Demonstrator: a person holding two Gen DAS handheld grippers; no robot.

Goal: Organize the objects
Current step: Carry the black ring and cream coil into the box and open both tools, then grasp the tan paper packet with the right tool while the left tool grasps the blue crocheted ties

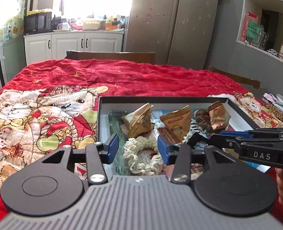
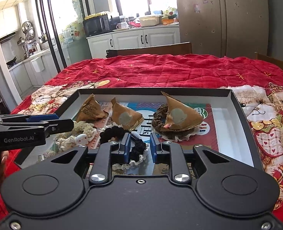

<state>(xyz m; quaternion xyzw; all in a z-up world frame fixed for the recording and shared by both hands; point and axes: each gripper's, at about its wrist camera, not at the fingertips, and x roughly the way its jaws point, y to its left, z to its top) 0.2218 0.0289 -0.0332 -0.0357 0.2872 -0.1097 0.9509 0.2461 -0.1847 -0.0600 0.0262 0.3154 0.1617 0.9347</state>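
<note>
Box: we see the shallow box (image 2: 235, 113) sitting on the near part of the red quilt (image 2: 160, 69), already well filled.
Packets: three brown triangular packets (image 2: 125, 116) lie along its far side.
Scrunchies: cream scrunchie (image 1: 141, 155) near left, black scrunchie (image 2: 120, 132) near middle, brown scrunchie (image 2: 160, 118) under the right-hand packet, all inside.
Left gripper (image 1: 138, 146): jaws stand moderately wide over the cream one, pads clear of it, nothing gripped.
Right gripper (image 2: 140, 146): jaws narrow but parted, black scrunchie lying between them, loose as far as we can tell.
Progress: we judge it mostly done; a few things sit outside at the far right (image 1: 279, 111) – too small to name.
Writing: "DAS" and "GenRobot.AI" on the gripper bodies; box print unreadable.
</note>
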